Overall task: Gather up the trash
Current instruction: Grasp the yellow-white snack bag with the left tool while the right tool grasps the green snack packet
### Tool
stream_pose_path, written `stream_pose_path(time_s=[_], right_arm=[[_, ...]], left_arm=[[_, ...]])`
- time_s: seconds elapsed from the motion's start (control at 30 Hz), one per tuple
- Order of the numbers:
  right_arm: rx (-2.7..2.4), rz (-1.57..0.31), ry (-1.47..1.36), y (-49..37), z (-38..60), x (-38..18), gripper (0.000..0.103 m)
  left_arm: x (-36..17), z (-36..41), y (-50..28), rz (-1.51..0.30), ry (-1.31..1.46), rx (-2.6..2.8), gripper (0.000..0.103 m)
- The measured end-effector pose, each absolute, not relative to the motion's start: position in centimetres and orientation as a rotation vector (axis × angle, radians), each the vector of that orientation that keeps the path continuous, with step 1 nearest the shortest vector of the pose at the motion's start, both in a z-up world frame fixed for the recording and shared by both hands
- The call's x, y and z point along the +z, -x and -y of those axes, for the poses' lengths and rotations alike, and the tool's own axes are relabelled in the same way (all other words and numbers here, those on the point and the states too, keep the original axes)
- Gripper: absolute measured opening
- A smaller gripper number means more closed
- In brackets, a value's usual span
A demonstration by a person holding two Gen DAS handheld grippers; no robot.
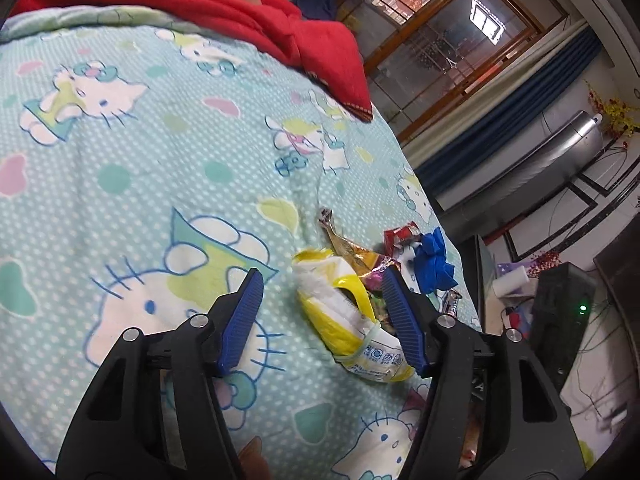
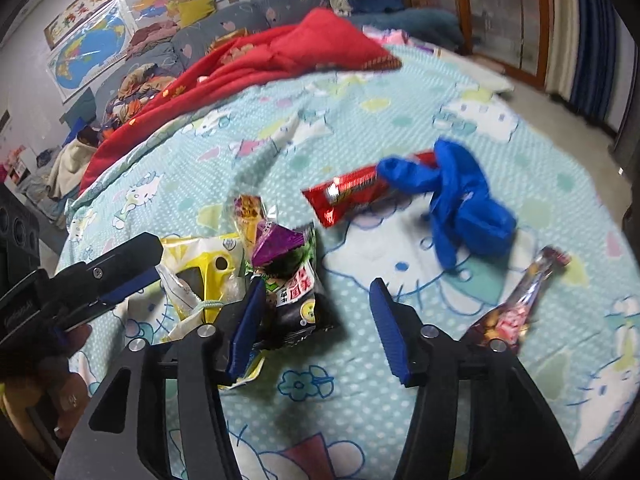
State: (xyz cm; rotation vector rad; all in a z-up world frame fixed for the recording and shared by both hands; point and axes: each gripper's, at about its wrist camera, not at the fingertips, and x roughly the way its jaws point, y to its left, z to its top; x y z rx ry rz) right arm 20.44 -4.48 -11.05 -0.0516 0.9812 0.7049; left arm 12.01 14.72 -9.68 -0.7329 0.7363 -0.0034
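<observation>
Trash lies on a Hello Kitty bedsheet point(image 1: 160, 160). A yellow and white plastic bag point(image 1: 352, 312) sits between the fingers of my open left gripper point(image 1: 320, 284), nearer the right finger. Behind it lie a gold wrapper point(image 1: 352, 248), a red wrapper point(image 1: 400, 236) and a crumpled blue glove point(image 1: 432, 264). My right gripper point(image 2: 316, 288) is open above the sheet; its left finger is by a black and green snack packet point(image 2: 296, 304) and a purple wrapper point(image 2: 276, 244). The red wrapper point(image 2: 348, 192), blue glove point(image 2: 464, 208) and a dark candy wrapper point(image 2: 516, 308) lie beyond. The left gripper point(image 2: 100, 280) shows at the yellow bag point(image 2: 200, 276).
A red quilt point(image 1: 260, 12) lies at the far side of the bed point(image 2: 520, 92). Off the bed's right edge are a dark cabinet point(image 1: 560, 312), cables and a window point(image 1: 440, 40). Maps point(image 2: 100, 40) hang on the wall behind a cluttered sofa.
</observation>
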Motion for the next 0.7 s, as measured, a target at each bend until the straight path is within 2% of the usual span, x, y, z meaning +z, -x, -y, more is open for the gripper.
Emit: stream_pose_path(time_s=[0.13,0.23,0.37,0.57,0.7], right_arm=[[0.728,-0.959,0.076,-19.8,4.5,-11.2,0.042],[0.735,-0.940,0.104,-19.5,4.2,-11.4,0.033],[0.720,-0.917,0.110,-19.1,4.3,-11.5,0.023],[0.698,-0.911,0.116,-18.1,4.9,-11.5,0.011],[0.680,-0.906,0.122,-17.3,5.7,-11.3,0.007]], left_arm=[[-10.9,-14.4,-12.6,-0.769,0.749,-0.008,0.043],[-11.0,-14.2,-12.7,-0.763,0.743,-0.012,0.041],[-11.2,-13.6,-12.7,-0.769,0.727,-0.029,0.020],[-11.1,-13.2,-12.9,-0.772,0.702,-0.038,0.014],[-10.9,-13.1,-13.0,-0.776,0.692,-0.041,0.012]])
